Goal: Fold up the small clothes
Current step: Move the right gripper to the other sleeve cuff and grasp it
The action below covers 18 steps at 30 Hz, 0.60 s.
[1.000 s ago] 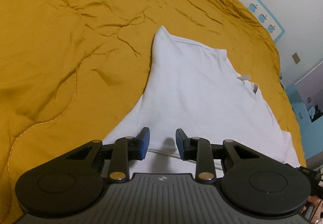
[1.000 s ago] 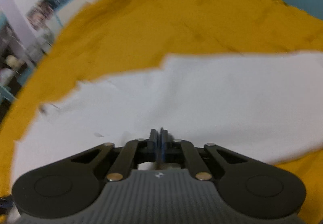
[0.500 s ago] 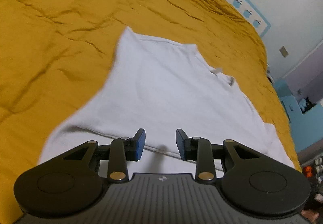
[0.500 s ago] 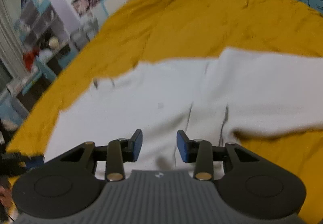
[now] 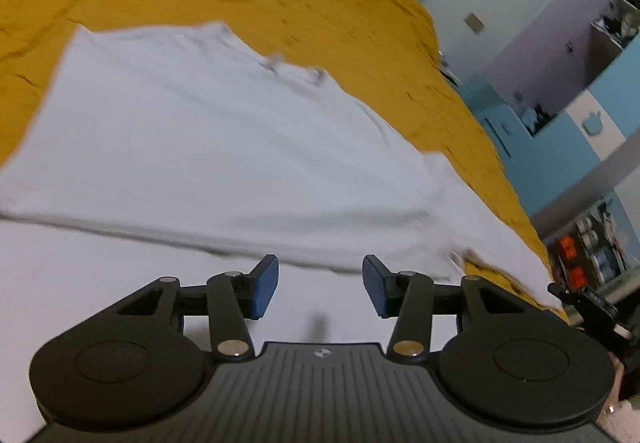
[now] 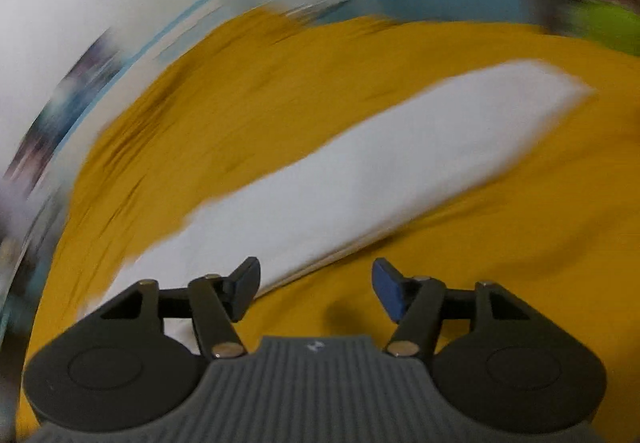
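Both tongs are opening wide and empty, swinging off the white shirt (image 5: 224, 147); probably one fold down, more remaining.

Both views are lit dimly and evenly by warm indoor light, with no glare and only a small soft shadow cast below each gripper, on the white shirt (image 5: 224, 147) in the left wrist view and on the mustard bedspread (image 6: 520, 227) in the right. The right wrist view is heavily smeared by motion, so that the wall and shelves along its curved fisheye rim are streaked beyond recognition. The left wrist view is only mildly blurred, with straight lines bowed toward its edges.
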Each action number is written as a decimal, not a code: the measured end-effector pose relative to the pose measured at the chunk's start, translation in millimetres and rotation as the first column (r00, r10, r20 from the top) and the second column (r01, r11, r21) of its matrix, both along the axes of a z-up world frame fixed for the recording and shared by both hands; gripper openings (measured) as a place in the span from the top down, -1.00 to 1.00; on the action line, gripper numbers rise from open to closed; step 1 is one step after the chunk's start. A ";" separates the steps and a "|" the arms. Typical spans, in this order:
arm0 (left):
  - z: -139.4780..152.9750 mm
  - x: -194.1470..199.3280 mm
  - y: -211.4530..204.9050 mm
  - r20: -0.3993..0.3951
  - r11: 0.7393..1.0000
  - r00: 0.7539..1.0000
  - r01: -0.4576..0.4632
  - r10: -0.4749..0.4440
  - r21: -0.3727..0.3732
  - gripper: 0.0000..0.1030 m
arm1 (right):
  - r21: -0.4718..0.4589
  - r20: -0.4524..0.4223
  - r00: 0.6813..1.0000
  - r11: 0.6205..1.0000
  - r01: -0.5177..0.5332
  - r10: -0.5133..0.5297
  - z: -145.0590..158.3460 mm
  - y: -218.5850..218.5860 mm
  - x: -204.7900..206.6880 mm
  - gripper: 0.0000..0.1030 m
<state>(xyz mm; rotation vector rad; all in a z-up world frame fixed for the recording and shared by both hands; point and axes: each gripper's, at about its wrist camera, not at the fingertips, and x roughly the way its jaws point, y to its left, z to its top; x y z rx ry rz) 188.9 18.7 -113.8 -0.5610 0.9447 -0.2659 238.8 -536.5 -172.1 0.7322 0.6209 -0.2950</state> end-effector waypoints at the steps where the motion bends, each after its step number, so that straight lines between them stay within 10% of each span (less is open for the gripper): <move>1: -1.2 0.1 -5.9 -0.007 1.000 1.000 0.008 -0.008 -0.011 -0.07 | -0.002 0.002 0.999 0.999 0.053 -0.053 -1.7 -14.5 -3.2 -0.14; 18: -7.3 0.8 -35.1 -0.068 0.998 0.996 0.058 -0.056 0.033 -0.07 | 0.202 0.081 0.906 0.897 0.393 -0.415 -52.1 -109.7 47.1 -0.14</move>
